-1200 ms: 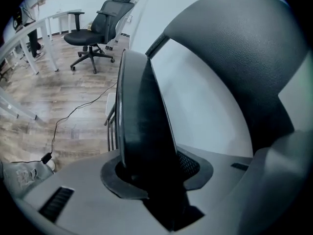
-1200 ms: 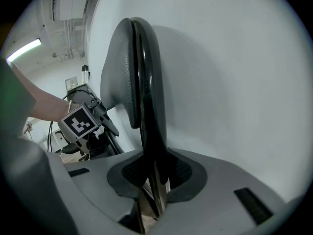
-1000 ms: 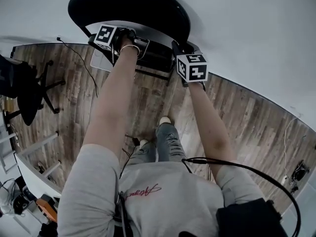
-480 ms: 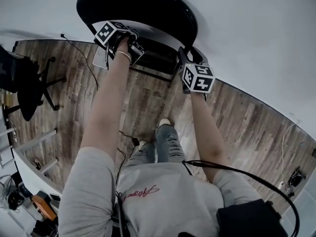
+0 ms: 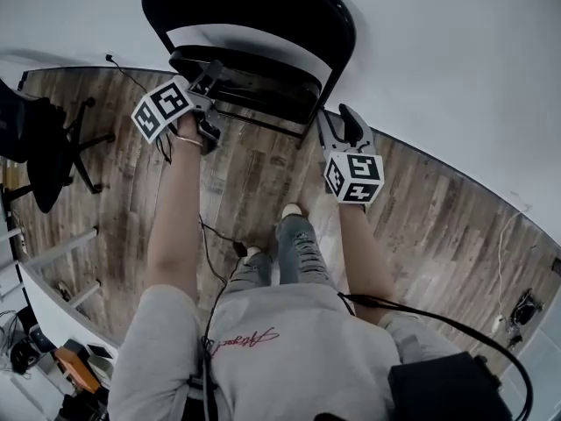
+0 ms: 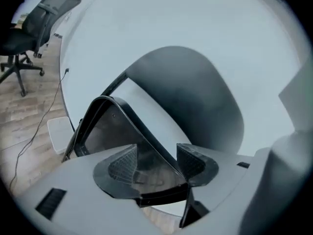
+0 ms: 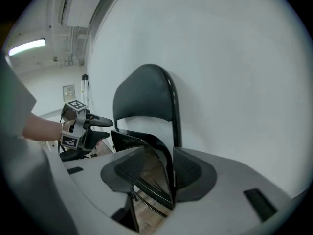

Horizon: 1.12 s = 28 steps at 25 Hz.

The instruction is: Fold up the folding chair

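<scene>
The black folding chair stands against the white wall, its seat tipped up toward the backrest. My left gripper hangs just off the seat's left edge, rolled over, jaws open. My right gripper is off the seat's right corner, also open. Both pairs of jaws have just been opening. In the left gripper view the seat's rim runs through the gap of that gripper without the pads pressing on it. The right gripper view shows the seat likewise between the pads of that gripper.
A black office chair stands on the wood floor at the left. A cable trails along the wall's foot, and a flat white box lies beside the chair's legs. My own legs and feet are below the chair.
Both grippers have let go of the seat's front corners, opened and drawn back toward me. The left one has risen and rolled over. The seat now stands closer to the backrest.
</scene>
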Available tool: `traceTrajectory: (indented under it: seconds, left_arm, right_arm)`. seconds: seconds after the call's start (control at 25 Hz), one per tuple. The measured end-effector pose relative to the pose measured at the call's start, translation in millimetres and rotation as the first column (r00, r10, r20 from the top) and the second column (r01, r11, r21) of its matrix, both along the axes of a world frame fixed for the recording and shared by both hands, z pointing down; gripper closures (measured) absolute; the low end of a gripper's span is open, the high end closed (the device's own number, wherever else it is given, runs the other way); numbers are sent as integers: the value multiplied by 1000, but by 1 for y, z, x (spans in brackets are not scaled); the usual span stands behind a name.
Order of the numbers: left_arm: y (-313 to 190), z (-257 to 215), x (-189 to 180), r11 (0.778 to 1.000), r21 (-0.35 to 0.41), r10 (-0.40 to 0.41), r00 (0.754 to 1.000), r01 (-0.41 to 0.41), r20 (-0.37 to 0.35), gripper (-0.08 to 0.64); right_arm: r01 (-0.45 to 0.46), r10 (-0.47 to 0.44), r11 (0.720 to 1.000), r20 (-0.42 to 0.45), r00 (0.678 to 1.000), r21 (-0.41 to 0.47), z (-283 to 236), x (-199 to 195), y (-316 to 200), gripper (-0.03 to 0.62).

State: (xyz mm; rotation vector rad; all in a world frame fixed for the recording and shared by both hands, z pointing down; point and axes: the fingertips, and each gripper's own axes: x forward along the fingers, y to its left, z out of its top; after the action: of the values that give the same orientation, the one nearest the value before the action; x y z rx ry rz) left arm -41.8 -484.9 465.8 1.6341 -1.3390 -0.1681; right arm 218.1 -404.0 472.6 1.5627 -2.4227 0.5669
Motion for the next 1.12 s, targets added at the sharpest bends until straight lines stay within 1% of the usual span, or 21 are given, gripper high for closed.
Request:
traceTrajectory:
  seconds: [0.04, 0.12, 0.16, 0.2, 0.28, 0.4, 0.44, 0.48, 0.56, 0.64, 0.76, 0.88, 0.96, 1.12]
  left_arm:
    - [19, -10, 2, 999, 52, -9, 1000, 8, 23, 307]
    - [63, -33, 14, 988, 153, -23, 995, 8, 100, 484]
    - [87, -46, 23, 980, 200, -12, 989, -18, 147, 502]
    - [110, -59, 34, 969, 239, 12, 981, -59, 193, 503]
    - [153, -81, 50, 942, 306, 52, 962, -136, 269, 505]
    - [203, -115, 52, 886, 409, 48, 922, -217, 383, 509]
    - [217, -126, 49, 866, 441, 40, 912, -235, 408, 514]
    - [231, -137, 45, 846, 473, 31, 907, -248, 419, 516]
    - [260, -159, 34, 808, 531, 17, 910, -257, 415, 522]
    - [287, -178, 24, 780, 569, 12, 917, -259, 399, 526]
    - [327, -195, 14, 760, 588, 37, 923, -275, 383, 539]
    - [363, -209, 12, 744, 592, 78, 920, -310, 384, 543]
    - [383, -219, 15, 729, 596, 100, 913, -338, 396, 543]
    - [420, -222, 25, 705, 588, 133, 888, -396, 439, 543]
  right_arm:
    - [22, -22, 999, -5, 1000, 26, -10, -7, 10, 402]
    - [60, -60, 995, -7, 998, 77, -32, -21, 32, 406]
    - [70, -70, 992, -3, 998, 101, -44, -27, 45, 425]
    - [74, -75, 989, 3, 997, 126, -55, -33, 58, 460]
    - [74, -79, 982, 19, 997, 175, -80, -45, 85, 513]
    - [83, -92, 967, 29, 995, 242, -117, -65, 124, 535]
    - [88, -98, 961, 25, 995, 263, -129, -72, 138, 544]
    - [92, -102, 954, 21, 995, 284, -140, -79, 152, 548]
    - [93, -104, 942, 18, 994, 323, -163, -92, 182, 554]
    - [92, -102, 928, 8, 995, 361, -184, -105, 214, 557]
    - [66, -76, 912, 9, 997, 405, -209, -120, 261, 557]
    - [55, -75, 902, 30, 997, 427, -230, -133, 301, 558]
    - [64, -89, 900, 38, 995, 431, -238, -140, 320, 560]
    - [89, -116, 897, 36, 993, 434, -246, -146, 356, 561]
